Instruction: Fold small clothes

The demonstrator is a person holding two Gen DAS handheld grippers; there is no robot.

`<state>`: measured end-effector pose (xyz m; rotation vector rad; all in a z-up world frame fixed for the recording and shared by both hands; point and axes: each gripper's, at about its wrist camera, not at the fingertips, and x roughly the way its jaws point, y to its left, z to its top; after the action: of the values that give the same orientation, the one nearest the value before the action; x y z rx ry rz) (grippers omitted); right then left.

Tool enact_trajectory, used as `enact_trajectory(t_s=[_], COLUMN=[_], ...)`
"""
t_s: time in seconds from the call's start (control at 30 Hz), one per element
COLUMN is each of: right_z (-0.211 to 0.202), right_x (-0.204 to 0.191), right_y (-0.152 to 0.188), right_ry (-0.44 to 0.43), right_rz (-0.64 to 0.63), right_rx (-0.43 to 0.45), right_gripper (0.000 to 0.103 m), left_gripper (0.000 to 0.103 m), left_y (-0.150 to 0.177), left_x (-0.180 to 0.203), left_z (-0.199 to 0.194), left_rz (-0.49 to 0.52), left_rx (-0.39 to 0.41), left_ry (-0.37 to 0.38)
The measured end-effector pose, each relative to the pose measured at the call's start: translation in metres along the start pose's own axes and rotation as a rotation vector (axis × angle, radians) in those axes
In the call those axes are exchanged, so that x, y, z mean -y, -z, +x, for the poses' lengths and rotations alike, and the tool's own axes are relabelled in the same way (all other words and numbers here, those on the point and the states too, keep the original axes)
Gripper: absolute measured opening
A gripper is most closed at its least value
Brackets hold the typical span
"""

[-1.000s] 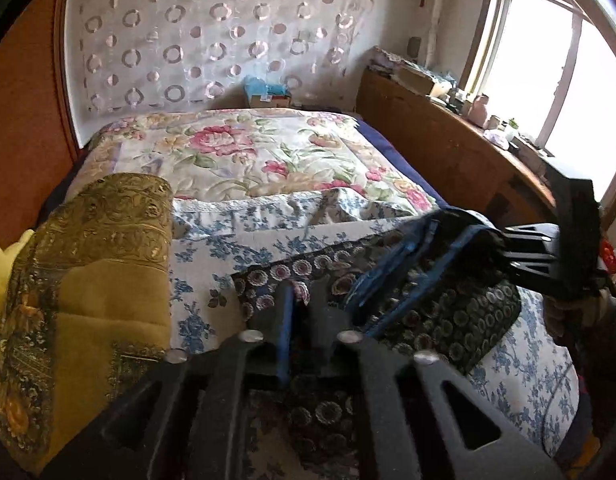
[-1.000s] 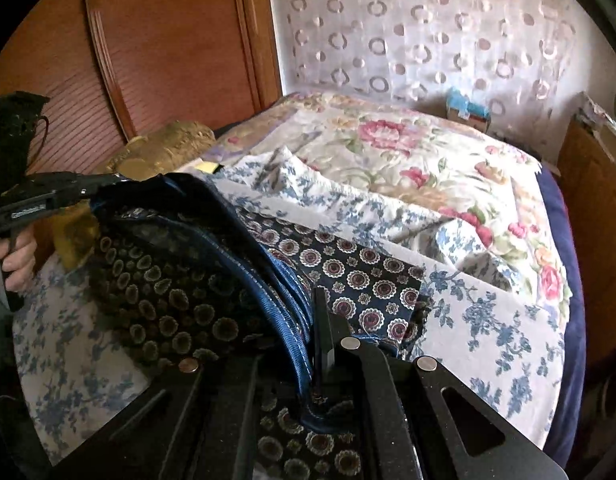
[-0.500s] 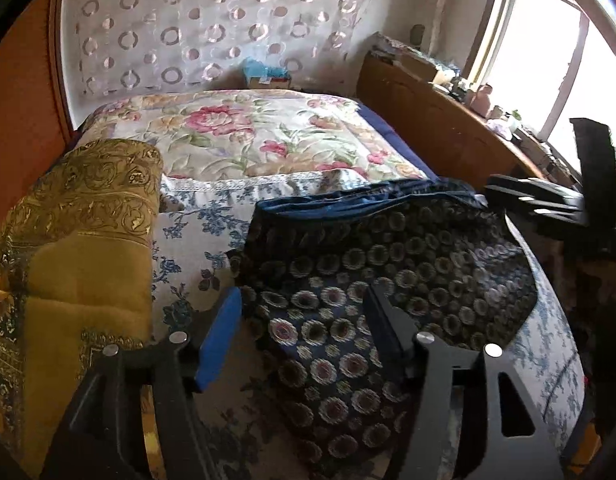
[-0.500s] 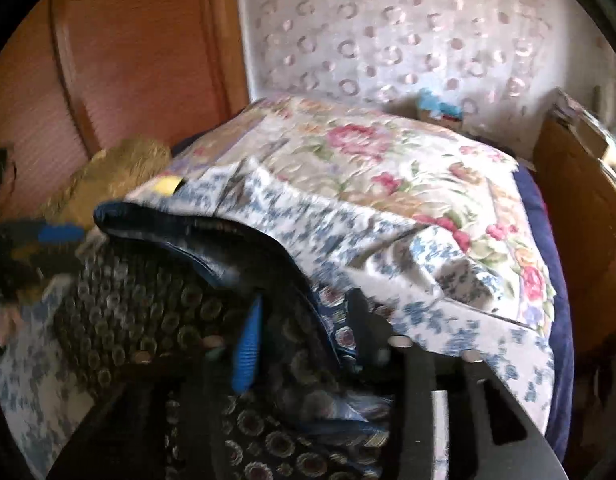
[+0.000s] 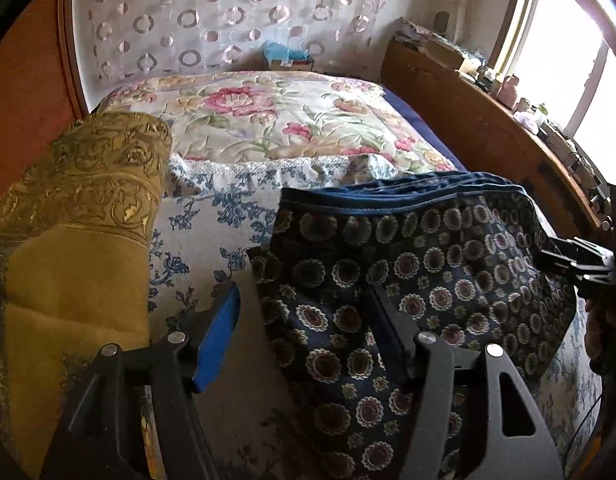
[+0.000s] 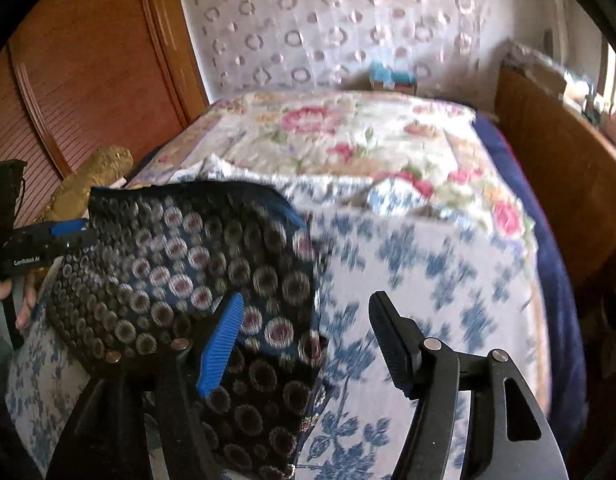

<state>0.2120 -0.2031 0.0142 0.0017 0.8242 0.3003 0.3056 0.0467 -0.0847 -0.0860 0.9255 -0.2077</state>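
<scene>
The dark patterned garment (image 5: 411, 280) lay folded on the blue-floral sheet (image 5: 212, 236) of the bed. Both the left gripper (image 5: 304, 316) and right gripper (image 6: 306, 328) hovered over it, jaws apart, holding nothing.

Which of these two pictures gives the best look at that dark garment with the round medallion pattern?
The left wrist view: the patterned garment is sharp there, lying flat with its blue waistband visible. The right wrist view shows it motion-blurred, partly behind the open right claw.
</scene>
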Motion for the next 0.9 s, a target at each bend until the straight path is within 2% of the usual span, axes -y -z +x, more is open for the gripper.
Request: enact_trajectory(t_s=[0.17, 0.47, 0.63, 0.67, 0.77, 0.83, 0.9], right_z=[0.013, 0.025, 0.029, 0.028, 0.028, 0.027, 0.027], right_x=[0.000, -0.004, -0.003, -0.004, -0.004, 0.000, 0.000], right_y=[0.002, -0.002, 0.001, 0.003, 0.004, 0.005, 0.006], right_ry=[-0.032, -0.076, -0.066, -0.061, -0.069, -0.101, -0.132], right_rz=[0.027, -0.053, -0.077, -0.082, -0.095, -0.079, -0.070], right_rx=[-0.021, -0.002, 0.006, 0.009, 0.012, 0.011, 0.012], right_gripper=[0.067, 0.067, 0.055, 0.052, 0.038, 0.026, 0.017], left_gripper=[0.066, 0.065, 0.064, 0.061, 0.043, 0.018, 0.009], left_y=[-0.001, -0.006, -0.005, -0.005, -0.004, -0.004, -0.003], left_x=[-0.001, -0.003, -0.004, -0.003, -0.003, -0.002, -0.001], left_z=[0.005, 0.012, 0.012, 0.013, 0.012, 0.013, 0.009], left_rz=[-0.003, -0.020, -0.040, -0.037, -0.044, -0.050, -0.055], left_rx=[-0.013, -0.016, -0.002, 0.002, 0.007, 0.001, 0.014], left_ry=[0.000, 0.014, 0.021, 0.023, 0.050, 0.073, 0.126])
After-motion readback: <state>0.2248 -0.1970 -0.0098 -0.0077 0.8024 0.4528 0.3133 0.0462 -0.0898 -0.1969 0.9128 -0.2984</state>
